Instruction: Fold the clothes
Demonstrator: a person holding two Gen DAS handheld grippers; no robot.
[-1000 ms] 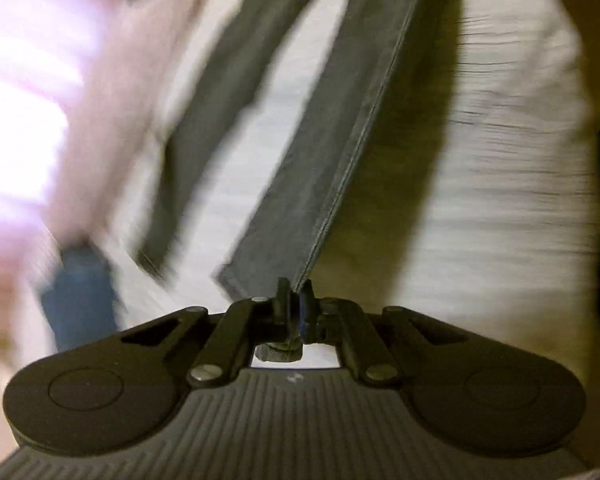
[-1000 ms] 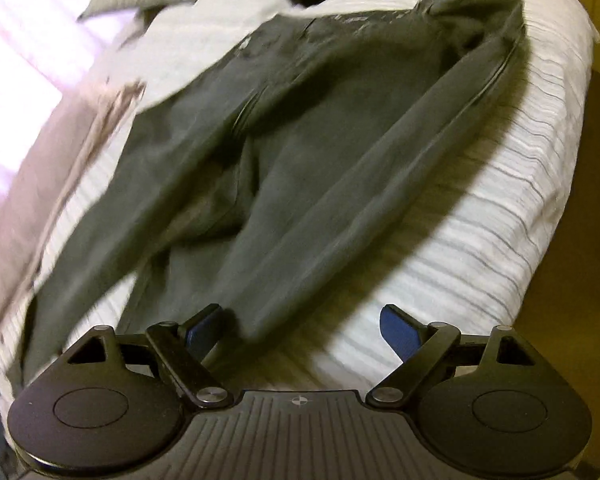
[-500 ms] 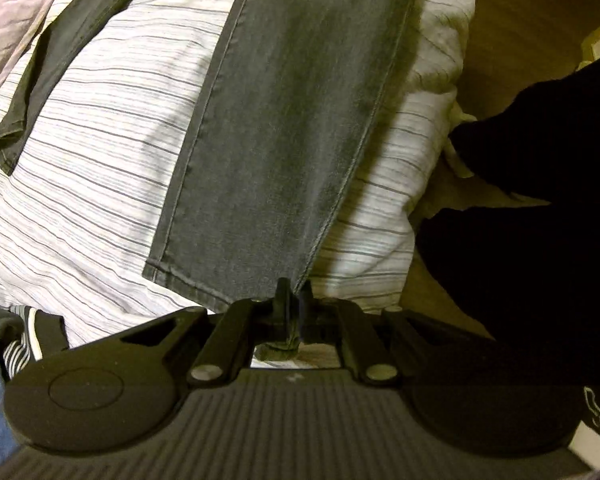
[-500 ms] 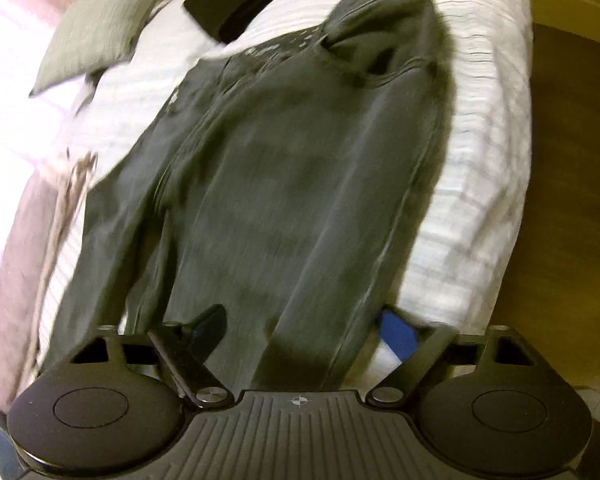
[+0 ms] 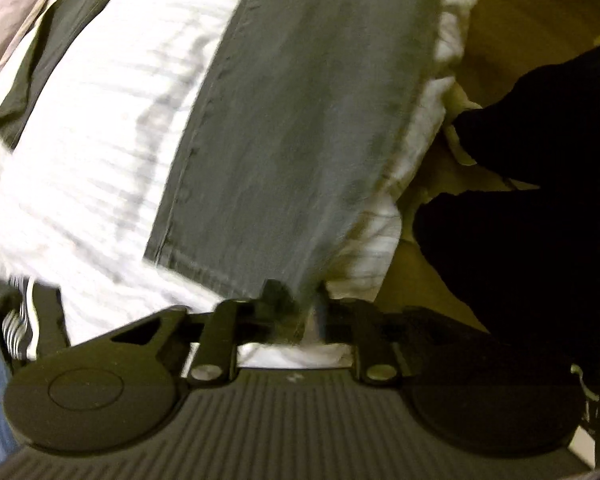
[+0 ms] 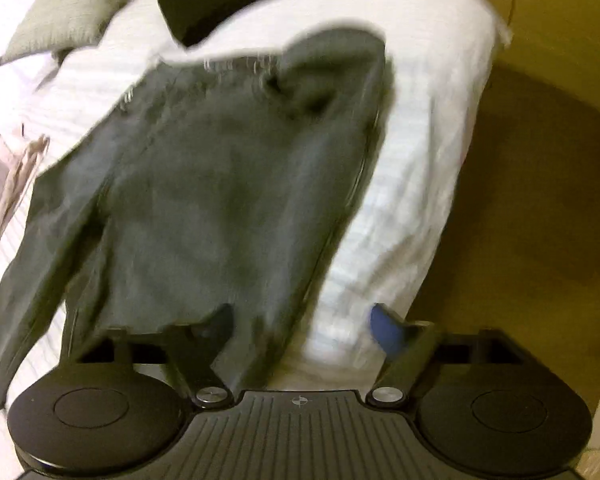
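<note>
Grey denim lies spread on a bed: the jeans [image 6: 228,184] stretch across the striped white sheet [image 6: 432,160], waist towards the far end and legs running back towards the cameras.

In the left wrist view, one leg [image 5: 300,120] comes down the frame to its hem, and the hem's corner sits right between the fingers of the left gripper [image 5: 296,308]. Its jaws are pressed together on that corner, pinching the cloth. The other leg [image 5: 48,52] lies well apart at the upper left, near the edge of a pink cloth [image 5: 8,8]. The pinched leg runs close to the bed's right edge, with brown floor [image 5: 520,20] beyond and a dark shape at the right that I cannot make out.

In the right wrist view, the right gripper [image 6: 300,324] has its jaws spread wide. The near leg's hem end lies against the left finger [image 6: 216,324] and reaches into the gap, while the blue-padded right finger [image 6: 384,328] stands clear of the denim, over bare sheet. Nothing is pinched there. At the far end of the bed a black cloth [image 6: 236,4] lies just past the waistband, and a grey-green pillow [image 6: 68,12] sits at the upper left. Both views are blurred.
</note>
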